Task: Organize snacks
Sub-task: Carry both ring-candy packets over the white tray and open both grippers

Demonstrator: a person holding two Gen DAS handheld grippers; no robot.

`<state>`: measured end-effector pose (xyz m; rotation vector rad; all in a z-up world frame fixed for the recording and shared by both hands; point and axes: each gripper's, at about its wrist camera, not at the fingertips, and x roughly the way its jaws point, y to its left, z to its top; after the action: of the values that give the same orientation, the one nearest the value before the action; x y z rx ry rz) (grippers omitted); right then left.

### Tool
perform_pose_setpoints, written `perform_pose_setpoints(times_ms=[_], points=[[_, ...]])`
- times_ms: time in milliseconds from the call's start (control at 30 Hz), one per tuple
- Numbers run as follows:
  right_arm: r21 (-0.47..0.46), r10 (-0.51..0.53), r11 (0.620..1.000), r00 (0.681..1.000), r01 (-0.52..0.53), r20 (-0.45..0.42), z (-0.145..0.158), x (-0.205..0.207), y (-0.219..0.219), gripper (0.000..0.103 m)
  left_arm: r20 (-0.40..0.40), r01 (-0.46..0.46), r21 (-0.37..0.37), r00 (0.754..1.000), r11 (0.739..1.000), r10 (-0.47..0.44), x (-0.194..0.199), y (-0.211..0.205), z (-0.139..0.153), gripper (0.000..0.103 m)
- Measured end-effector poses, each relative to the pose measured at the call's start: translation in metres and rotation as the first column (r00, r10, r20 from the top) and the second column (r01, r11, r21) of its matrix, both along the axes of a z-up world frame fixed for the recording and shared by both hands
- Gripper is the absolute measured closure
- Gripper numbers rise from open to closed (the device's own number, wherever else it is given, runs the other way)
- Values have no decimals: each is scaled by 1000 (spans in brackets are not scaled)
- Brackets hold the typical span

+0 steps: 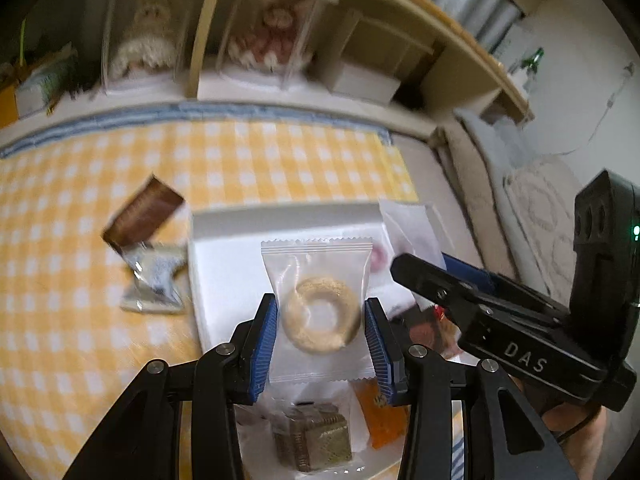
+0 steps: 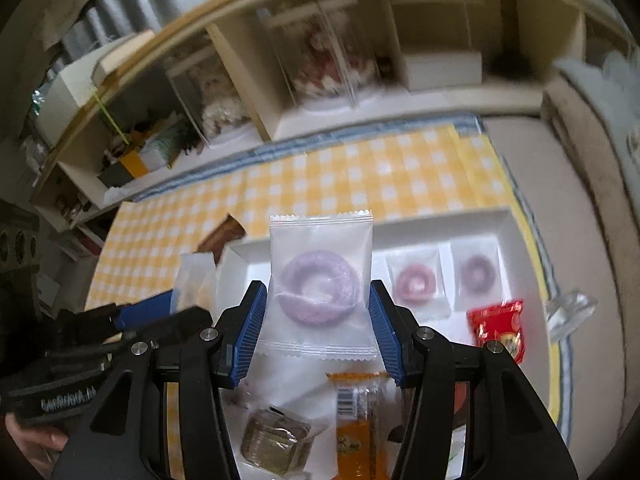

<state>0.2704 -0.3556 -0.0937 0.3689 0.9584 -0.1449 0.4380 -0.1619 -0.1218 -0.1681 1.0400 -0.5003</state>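
My left gripper (image 1: pixel 322 316) is shut on a clear packet with a beige ring cookie (image 1: pixel 320 312), held above the white tray (image 1: pixel 224 240). My right gripper (image 2: pixel 318 312) is shut on a clear packet with a purple ring cookie (image 2: pixel 320 286), held above the same tray (image 2: pixel 472 222). The right gripper also shows at the right of the left wrist view (image 1: pixel 416 268); the left gripper shows at the lower left of the right wrist view. In the tray lie a pink ring packet (image 2: pixel 416 282) and a dark purple ring packet (image 2: pixel 478 274).
A yellow checked cloth (image 1: pixel 240 160) covers the table. A brown bar (image 1: pixel 142 214) and a silver packet (image 1: pixel 156 280) lie left of the tray. A red packet (image 2: pixel 498 326), an orange bar (image 2: pixel 360 420) and a wrapped brown cube (image 2: pixel 274 444) lie near me. A shelf with boxed dolls (image 1: pixel 276 24) stands behind.
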Motion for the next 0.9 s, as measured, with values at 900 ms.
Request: perform_pose_setpoints(times_ms=[900], points=[[111, -37, 992, 988, 55, -151, -64, 14, -26, 36, -77, -20, 112, 997, 993, 28, 13, -25, -50, 28]])
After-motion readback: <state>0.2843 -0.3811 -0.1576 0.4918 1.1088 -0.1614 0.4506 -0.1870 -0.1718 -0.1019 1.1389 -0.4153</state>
